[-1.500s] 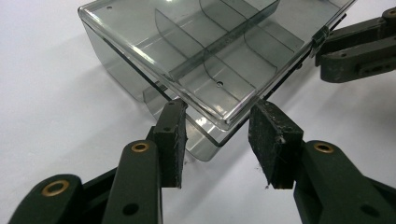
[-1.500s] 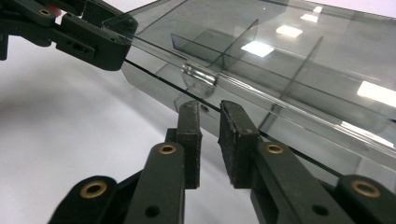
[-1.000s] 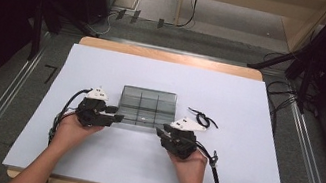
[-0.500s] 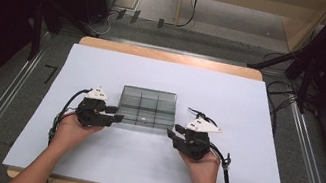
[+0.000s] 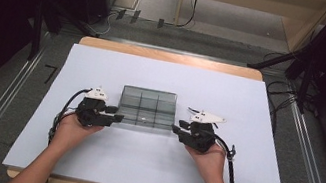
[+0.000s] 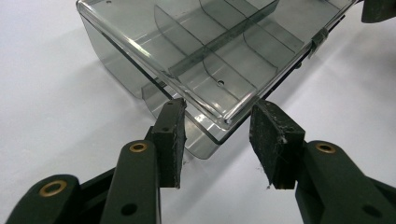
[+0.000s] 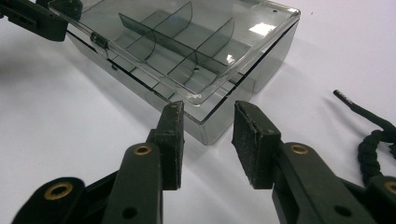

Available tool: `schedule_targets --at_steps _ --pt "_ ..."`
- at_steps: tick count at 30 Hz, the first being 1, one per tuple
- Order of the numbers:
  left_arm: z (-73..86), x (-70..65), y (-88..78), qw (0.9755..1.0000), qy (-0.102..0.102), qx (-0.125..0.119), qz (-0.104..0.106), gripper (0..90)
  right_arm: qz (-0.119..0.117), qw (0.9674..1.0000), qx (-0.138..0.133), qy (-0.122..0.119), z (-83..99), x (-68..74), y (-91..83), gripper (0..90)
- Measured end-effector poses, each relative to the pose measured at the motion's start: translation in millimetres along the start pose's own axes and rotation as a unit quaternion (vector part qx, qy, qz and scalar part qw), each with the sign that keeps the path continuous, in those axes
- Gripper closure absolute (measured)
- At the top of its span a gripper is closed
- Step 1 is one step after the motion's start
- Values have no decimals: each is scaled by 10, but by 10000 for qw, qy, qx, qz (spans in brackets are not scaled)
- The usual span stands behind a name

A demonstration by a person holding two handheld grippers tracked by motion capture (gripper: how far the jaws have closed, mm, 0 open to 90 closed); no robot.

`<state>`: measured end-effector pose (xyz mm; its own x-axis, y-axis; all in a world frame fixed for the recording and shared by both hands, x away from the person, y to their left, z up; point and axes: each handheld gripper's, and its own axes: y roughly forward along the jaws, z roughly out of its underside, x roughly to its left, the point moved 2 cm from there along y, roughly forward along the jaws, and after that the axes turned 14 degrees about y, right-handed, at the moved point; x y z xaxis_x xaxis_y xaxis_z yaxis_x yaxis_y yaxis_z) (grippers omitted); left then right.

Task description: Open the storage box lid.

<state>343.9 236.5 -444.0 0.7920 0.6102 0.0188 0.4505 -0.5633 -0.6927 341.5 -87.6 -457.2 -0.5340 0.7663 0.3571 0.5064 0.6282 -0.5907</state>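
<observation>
Left gripper (image 6: 217, 112) jaws clamped on the near corner of the box (image 6: 210, 46), one pad on each side of the lid edge. Right gripper (image 7: 208, 109) jaws apart and just been closing a little; the opposite near corner of the box sits between the pads with a gap on each side, not pressed. Box: smoke-grey clear plastic, shallow, rectangular, lid down, curved dividers inside splitting it into compartments, small hole in the floor of one. In the high view it lies at mid-frame on the white sheet (image 5: 249, 107), between the two grippers, long side facing the person. Left gripper view shows a small clear latch at the upper right of the frame. Right gripper view shows a black braided cord (image 7: 373, 140) at the right edge, apart from the box.
</observation>
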Motion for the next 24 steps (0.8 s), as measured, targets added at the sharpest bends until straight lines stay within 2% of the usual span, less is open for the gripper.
schedule_targets --at_steps 5,12,24 --pt "-3 0 0 10000 22 14 0 567 45 9997 128 -200 1 22 84 688" --pt "-7 3 1 10000 26 24 12 567 15 9998 154 -155 -29 33 131 733" --pt "-55 9 -14 10000 -32 32 -49 572 12 9998 75 -167 -91 87 122 735"
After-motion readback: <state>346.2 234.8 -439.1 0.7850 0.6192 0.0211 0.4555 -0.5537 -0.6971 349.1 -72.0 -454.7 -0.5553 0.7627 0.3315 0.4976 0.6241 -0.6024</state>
